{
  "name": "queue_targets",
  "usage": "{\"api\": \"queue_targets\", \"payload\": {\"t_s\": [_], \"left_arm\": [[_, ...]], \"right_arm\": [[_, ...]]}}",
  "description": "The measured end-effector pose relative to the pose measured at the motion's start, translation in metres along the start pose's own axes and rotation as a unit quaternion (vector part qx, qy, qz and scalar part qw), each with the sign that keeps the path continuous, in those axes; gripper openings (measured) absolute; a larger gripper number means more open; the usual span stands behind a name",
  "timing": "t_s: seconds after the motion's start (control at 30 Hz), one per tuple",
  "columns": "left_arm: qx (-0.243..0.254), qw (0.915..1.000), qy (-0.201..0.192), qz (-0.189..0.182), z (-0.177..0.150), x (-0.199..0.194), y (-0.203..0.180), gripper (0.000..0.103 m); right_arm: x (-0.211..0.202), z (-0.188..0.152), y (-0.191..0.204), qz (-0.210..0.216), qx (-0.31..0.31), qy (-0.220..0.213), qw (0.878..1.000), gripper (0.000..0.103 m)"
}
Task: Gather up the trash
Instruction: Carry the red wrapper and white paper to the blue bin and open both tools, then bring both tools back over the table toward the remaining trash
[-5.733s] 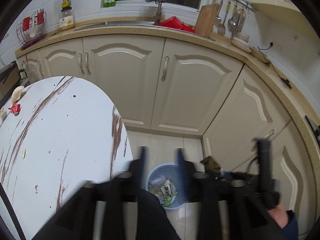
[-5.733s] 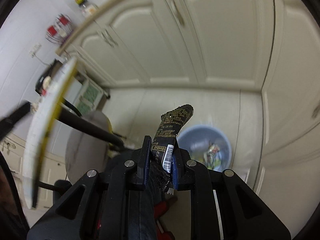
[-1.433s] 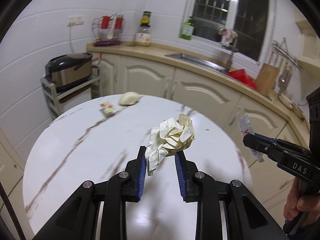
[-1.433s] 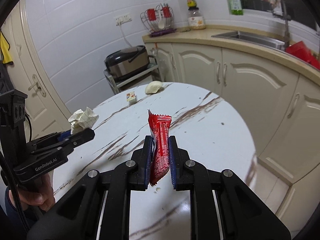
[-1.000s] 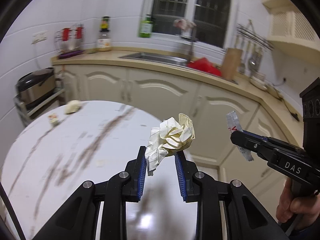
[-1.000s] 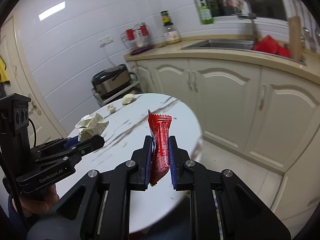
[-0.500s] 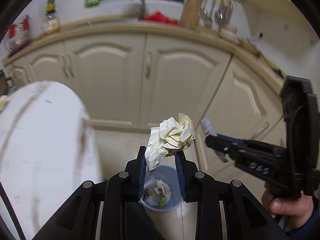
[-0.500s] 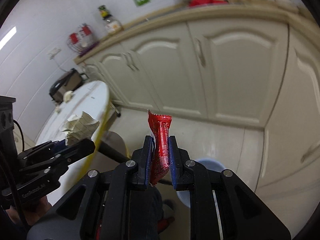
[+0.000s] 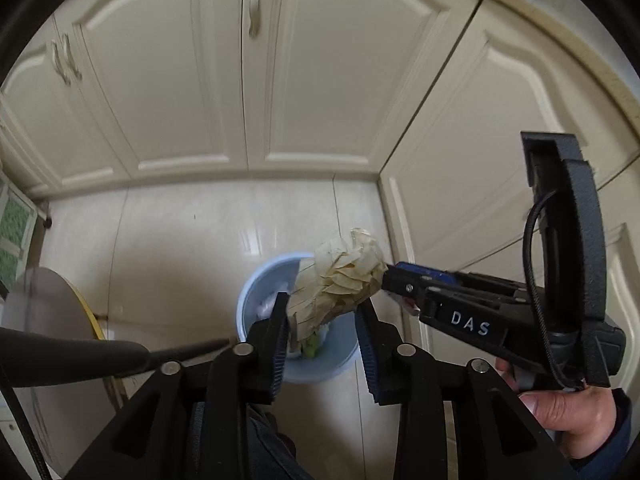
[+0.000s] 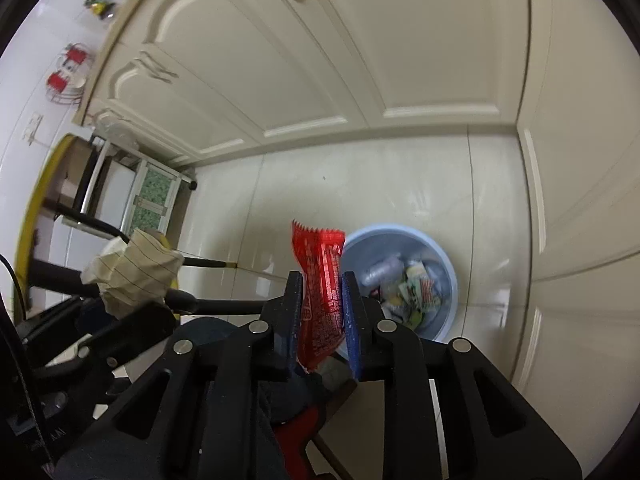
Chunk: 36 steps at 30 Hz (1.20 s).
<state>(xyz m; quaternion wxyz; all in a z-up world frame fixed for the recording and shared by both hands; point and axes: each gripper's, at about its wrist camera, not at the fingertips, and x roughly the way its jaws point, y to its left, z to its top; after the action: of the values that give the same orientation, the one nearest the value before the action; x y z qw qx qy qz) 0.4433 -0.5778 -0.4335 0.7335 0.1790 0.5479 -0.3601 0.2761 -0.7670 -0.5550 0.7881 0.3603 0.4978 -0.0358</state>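
Tiled floor, wrapper between jaws

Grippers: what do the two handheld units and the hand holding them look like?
Both are matte black with blue-padded jaws and silver screws. The right gripper carries white "DAS" lettering, a thin black cable and a boxy black mount; the bare hand gripping it wears a dark blue sleeve.

Even, soft indoor light; glare patches on the floor tiles around 12 o'clock of the bin. Strong fisheye bending and black vignette at edges; cabinet doors slightly motion-blurred.
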Motion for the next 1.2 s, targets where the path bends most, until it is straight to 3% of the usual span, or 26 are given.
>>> {"api": "queue_targets", "payload": {"t_s": [0.07, 0.13, 0.17, 0.33, 0.53, 0.83, 1.03, 1.2], "left_arm": [[-0.001, 0.9999, 0.010, 0.005, 0.007, 0.010, 0.000, 0.048], [-0.005, 0.9998, 0.012, 0.013, 0.019, 0.018, 0.000, 0.064], [-0.008, 0.9998, 0.012, 0.015, 0.023, 0.020, -0.001, 0.069], [-0.013, 0.9996, 0.007, 0.025, 0.022, 0.015, -0.003, 0.071], [-0.013, 0.9995, -0.019, 0.021, 0.007, -0.016, -0.008, 0.071], [-0.010, 0.9926, -0.120, 0.010, -0.038, -0.128, -0.007, 0.074], [-0.041, 0.9784, -0.201, 0.027, -0.074, -0.207, 0.020, 0.078], [-0.081, 0.9561, -0.273, 0.069, -0.115, -0.270, 0.049, 0.094]], "right_arm": [[0.008, -0.001, -0.010, -0.001, 0.014, 0.006, 1.000, 0.035], [0.012, -0.003, -0.016, -0.002, 0.028, 0.009, 1.000, 0.061], [0.012, -0.003, -0.020, -0.003, 0.033, 0.007, 0.999, 0.064], [0.001, -0.002, -0.026, -0.012, 0.059, -0.012, 0.998, 0.100], [-0.026, -0.002, -0.017, -0.036, 0.070, -0.040, 0.996, 0.103], [-0.091, 0.003, 0.034, -0.034, 0.040, -0.103, 0.993, 0.103], [-0.141, 0.004, 0.104, -0.022, -0.013, -0.153, 0.988, 0.103], [-0.170, 0.002, 0.176, -0.002, -0.067, -0.186, 0.980, 0.103]]}}
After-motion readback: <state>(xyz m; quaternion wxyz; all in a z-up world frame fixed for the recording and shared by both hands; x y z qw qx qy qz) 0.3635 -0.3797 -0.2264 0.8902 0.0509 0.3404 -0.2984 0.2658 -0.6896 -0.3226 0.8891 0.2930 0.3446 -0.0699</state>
